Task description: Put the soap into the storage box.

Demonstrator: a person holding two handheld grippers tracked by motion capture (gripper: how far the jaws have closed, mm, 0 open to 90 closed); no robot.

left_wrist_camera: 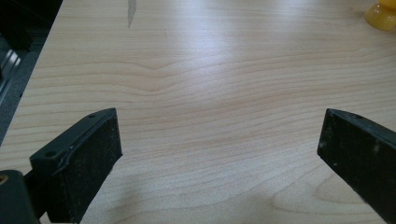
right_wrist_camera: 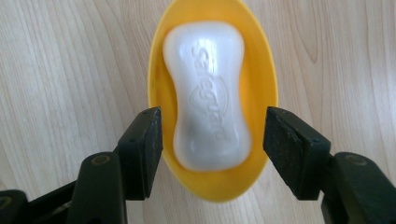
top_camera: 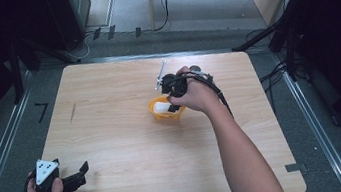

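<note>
A white bar of soap [right_wrist_camera: 208, 95] is lying in a yellow oval dish [right_wrist_camera: 266, 65] near the middle of the light wooden tabletop [top_camera: 130, 147], slightly toward the upper right of centre in the high view. The soap is glossy and smooth, with rounded ends and a slightly narrowed waist, and raised lettering is running along its top face. In the right gripper view its long axis is running from the top of the frame down toward the bottom centre, in line with the long axis of the dish, whose rim is showing all around it.

The right gripper [right_wrist_camera: 212, 144] is hanging directly over the dish, its two black fingers [right_wrist_camera: 142, 149] standing apart, one over each long side of the dish at the soap's lower end; whether they are touching the rim cannot be told. In the high view the right hand [top_camera: 197, 94] is holding it above the dish.

The left gripper [top_camera: 76, 179] is sitting at the lower left of the tabletop, well apart from the dish, its fingers [left_wrist_camera: 86, 158] spread wide over bare wood
</note>
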